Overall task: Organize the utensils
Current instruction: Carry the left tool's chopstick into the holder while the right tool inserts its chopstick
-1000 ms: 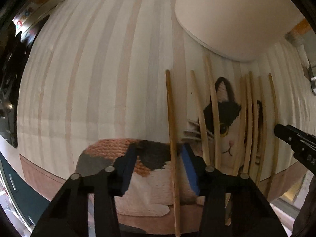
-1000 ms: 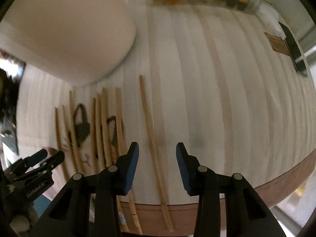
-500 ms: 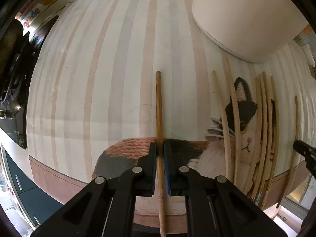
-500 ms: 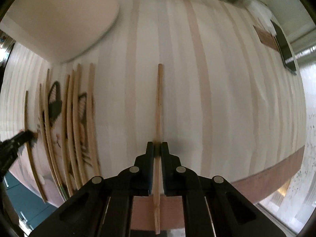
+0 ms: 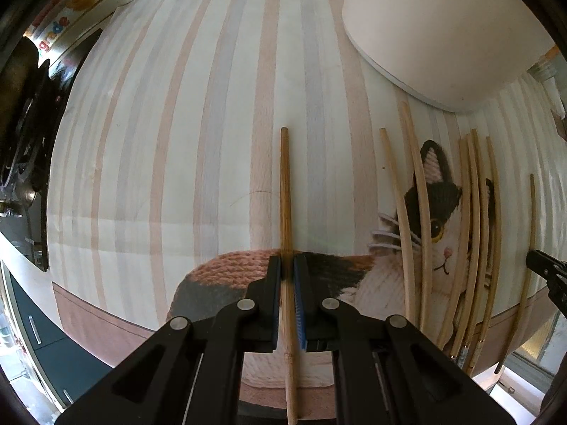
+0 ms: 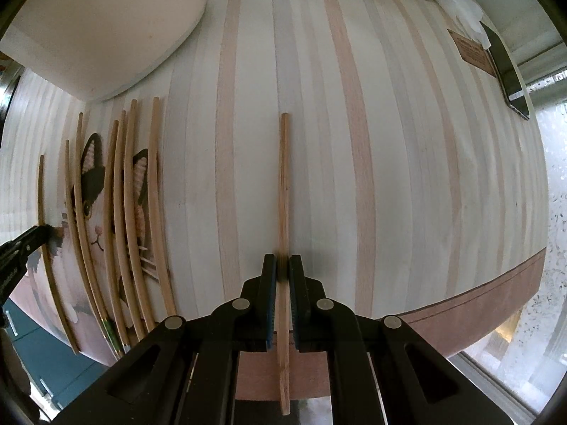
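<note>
Each hand-held gripper, left [image 5: 287,269] and right [image 6: 282,265], is clamping a light, stiff chopstick [image 5: 285,191] [image 6: 283,184] near its thicker end.

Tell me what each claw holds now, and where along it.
Left claw pinches a darker chopstick, right claw a paler chopstick; each grips nearer the near end.

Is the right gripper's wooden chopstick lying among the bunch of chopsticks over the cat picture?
No: the right gripper has its jaws shut on a light wooden chopstick lying alone on the striped mat.
</note>
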A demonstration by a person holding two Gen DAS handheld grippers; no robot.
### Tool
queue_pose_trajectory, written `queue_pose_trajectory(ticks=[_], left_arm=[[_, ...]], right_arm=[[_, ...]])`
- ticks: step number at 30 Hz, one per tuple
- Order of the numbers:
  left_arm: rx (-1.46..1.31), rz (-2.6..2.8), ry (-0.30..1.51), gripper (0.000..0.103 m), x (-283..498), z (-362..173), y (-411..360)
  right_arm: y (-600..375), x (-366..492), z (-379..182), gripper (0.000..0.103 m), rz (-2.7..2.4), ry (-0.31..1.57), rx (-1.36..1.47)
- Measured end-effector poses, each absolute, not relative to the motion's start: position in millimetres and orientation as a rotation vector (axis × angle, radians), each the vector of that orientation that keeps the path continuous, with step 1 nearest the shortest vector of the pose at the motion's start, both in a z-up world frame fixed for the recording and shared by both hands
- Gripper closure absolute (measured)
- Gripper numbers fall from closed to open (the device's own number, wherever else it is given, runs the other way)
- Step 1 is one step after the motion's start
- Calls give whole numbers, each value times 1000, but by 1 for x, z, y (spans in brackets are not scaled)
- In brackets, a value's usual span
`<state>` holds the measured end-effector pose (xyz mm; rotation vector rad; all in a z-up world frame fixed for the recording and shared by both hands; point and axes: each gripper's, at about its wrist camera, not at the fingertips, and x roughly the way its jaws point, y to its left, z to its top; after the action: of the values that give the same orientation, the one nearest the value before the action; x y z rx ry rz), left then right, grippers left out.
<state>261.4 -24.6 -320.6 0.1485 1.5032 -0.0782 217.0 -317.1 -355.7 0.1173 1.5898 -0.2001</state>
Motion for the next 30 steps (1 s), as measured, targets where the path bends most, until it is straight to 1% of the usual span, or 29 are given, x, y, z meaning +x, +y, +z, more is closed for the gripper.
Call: queue_pose_trajectory(ticks=[10,14,20,25,30], left_arm=[[131,-82,1495,98,268,-321,-14],[130,-32,1456,98,264,-316,-10],[137,9,1316,98,261,-277,0],[149,30,1175,98,263,-231,3],[132,21,1072,99,261,-190,3]], right_arm=[[-283,233,-371,95,-214,1596,82],[-273,239,-372,96,-227,1584,91],[-269,229,-355,96,-279,1491,87],[-263,223,-318,96,-289,1374,42],[-259,226,-278,96,-279,1282,53]])
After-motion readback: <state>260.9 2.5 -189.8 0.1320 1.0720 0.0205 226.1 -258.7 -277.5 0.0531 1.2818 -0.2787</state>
